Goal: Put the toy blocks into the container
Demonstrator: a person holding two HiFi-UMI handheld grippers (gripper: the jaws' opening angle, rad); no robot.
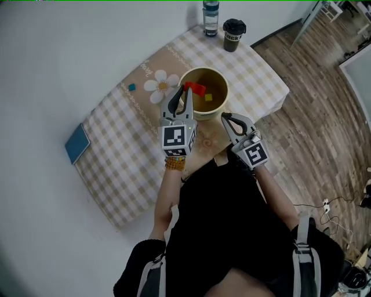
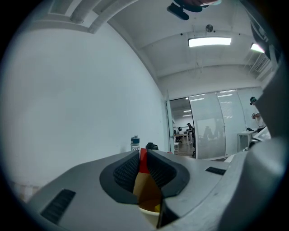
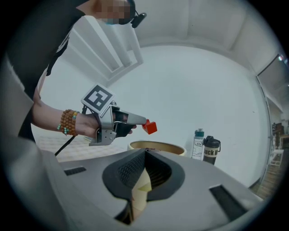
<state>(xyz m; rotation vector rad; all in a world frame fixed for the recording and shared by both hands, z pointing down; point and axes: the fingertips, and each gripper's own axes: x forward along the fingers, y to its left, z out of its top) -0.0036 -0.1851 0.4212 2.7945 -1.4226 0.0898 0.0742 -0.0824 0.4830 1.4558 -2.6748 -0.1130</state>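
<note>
- A table (image 1: 116,174) under a beige checked cloth with a daisy print stands by a pale wall. There is wood floor on its right.
- In the head view the person's dark clothing hides the table's near edge.
- At the far edge a bottle (image 1: 211,17) and a dark cup (image 1: 233,33) stand side by side, and the bottle's top is cut off by the frame.
- A flat blue thing (image 1: 76,144) lies at the table's left edge. What it is cannot be made out.
- The round yellowish container (image 1: 225,93) sits near the middle of the table. In the left gripper view only a slice of its inside shows, in the gap below the pads.
- The left tongs (image 1: 186,90) are clenched on 1 red block (image 1: 195,88), pinched at the very tips. Their own view shows it only as a narrow red strip between the pads.
- From the right gripper view that block hangs in the air above the container's rim. From the head view it is over the left part of the opening.
- 1 yellow block (image 1: 208,97) lies inside the container, partly in shadow.
- 1 small blue block (image 1: 131,87) lies on the cloth left of the daisy, well apart from both tongs.
- The right tongs (image 1: 225,117) are closed on nothing, with the pads meeting. Their tips sit just beside the container's near right wall, and whether they touch it cannot be told.
- A bead bracelet (image 1: 175,163) circles the left wrist.
</note>
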